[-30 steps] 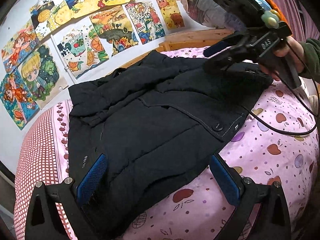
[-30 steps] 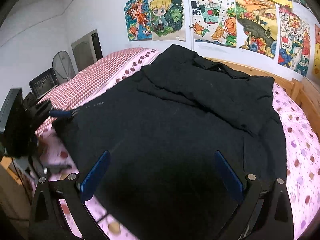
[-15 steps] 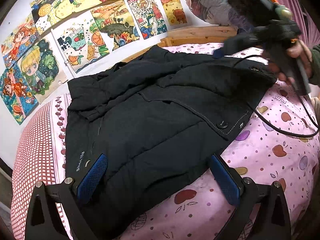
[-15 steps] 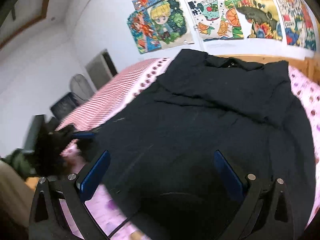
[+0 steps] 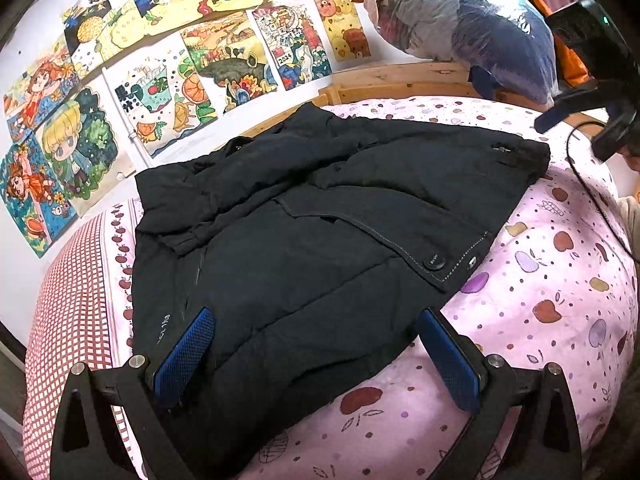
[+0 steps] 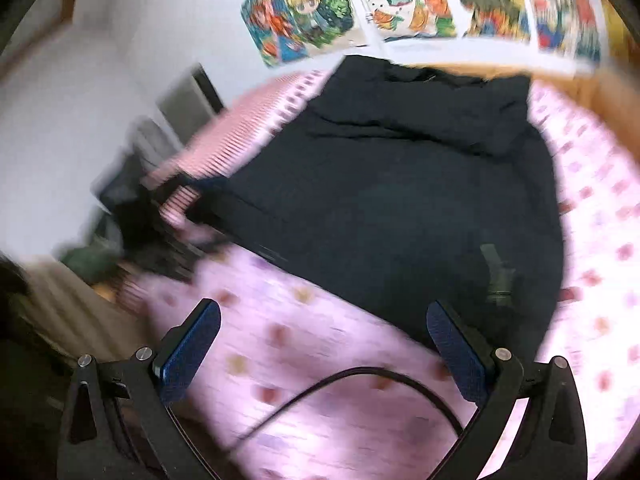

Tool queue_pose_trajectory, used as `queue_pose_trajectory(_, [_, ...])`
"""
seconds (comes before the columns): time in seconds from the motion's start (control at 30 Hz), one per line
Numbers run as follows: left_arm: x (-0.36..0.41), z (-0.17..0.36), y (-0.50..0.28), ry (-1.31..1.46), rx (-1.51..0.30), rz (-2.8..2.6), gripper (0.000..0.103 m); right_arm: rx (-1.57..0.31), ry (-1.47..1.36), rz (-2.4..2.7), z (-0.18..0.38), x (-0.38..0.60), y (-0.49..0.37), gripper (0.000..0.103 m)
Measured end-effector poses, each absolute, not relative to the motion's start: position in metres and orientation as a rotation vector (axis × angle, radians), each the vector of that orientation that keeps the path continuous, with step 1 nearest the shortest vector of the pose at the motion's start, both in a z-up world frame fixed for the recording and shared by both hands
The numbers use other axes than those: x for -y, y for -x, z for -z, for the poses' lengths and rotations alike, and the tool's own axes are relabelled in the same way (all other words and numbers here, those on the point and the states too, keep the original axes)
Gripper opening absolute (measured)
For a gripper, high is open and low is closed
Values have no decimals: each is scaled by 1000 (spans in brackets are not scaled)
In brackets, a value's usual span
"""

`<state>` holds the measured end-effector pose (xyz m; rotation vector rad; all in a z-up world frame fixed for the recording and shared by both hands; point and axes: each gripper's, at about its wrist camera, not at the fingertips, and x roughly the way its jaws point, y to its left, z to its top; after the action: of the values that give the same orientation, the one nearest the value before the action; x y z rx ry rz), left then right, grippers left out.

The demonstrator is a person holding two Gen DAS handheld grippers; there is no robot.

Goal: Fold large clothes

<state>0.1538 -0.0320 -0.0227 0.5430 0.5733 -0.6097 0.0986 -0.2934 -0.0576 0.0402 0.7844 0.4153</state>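
jacket (image 5: pixel 320 240) flat on bed (image 5: pixel 560 280), one only.
your left gripper (image 5: pixel 316 354) and right gripper (image 6: pixel 320 348) both spread wide, grasping nothing.

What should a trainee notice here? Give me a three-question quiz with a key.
1. True or false: the left gripper is shut on the black jacket.
2. What does the jacket lie on?
A. pink bedsheet
B. wooden floor
C. chair
3. Fill in: the right gripper is ____.

Key: 1 false, it is open with nothing clamped; 2 A; 3 open.
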Motion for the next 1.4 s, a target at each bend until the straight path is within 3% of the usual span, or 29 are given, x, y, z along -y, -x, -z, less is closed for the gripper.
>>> queue_pose_trajectory(0.13, [33,25,-151,-566,-581,608,103,-799,180,-284,74,278,-112,101])
queue_pose_trajectory(0.6, [31,39,-151,-645,-636,559,103,-860,420,-269,101,246,-159,101])
queue_pose_trajectory(1.13, [32,45,-152,-701,-601,424,103,-850,452,-218,111,254,-151,101])
queue_pose_trajectory(1.4, [34,42,-151,-729,-510,323,103,-758,451,-79,104,262,-162,101])
